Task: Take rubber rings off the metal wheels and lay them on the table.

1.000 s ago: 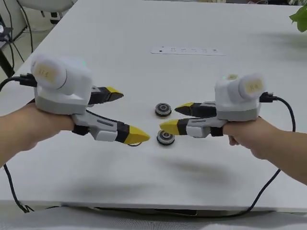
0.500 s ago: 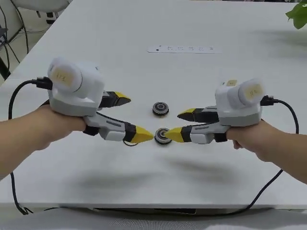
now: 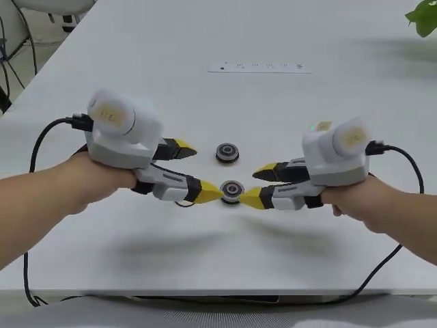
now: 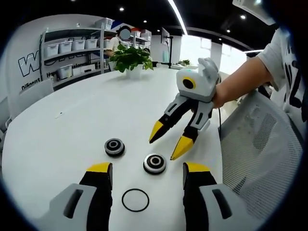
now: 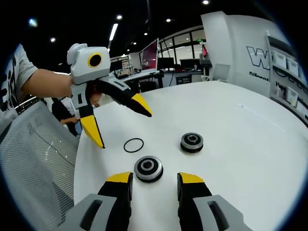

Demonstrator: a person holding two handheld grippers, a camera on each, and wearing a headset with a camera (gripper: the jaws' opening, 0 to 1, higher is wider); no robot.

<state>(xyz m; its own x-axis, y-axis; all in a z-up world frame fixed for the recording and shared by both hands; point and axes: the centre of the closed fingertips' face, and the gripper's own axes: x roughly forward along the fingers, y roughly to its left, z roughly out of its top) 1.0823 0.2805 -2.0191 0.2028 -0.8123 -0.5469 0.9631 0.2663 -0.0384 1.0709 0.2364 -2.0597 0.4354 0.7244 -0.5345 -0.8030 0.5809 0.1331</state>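
Two metal wheels with dark rubber rims lie flat on the white table [image 3: 321, 102]. The near wheel [image 3: 232, 190] [image 4: 155, 163] [image 5: 148, 168] sits between the lower tips of both grippers. The far wheel [image 3: 227, 152] [image 4: 114, 147] [image 5: 192, 142] is a little behind it. One loose black rubber ring [image 4: 135, 200] [image 5: 133, 145] lies flat on the table under my left gripper. My left gripper [image 3: 198, 171] [image 4: 147, 169] [image 5: 122, 129] is open, just left of the near wheel. From the other side, my right gripper [image 3: 256, 184] [image 5: 155, 179] [image 4: 166, 144] faces it, open, its jaws holding nothing.
A white power strip [image 3: 259, 67] lies at the far middle of the table. A potted plant [image 3: 423, 17] [image 4: 130, 57] stands at the far right corner. Cables trail from both grippers over the front edge. A mesh chair [image 4: 260, 144] is beside the table.
Both grippers have moved inward toward the near wheel; their lower tips now flank it closely. Both stay open and the wheels have not moved.
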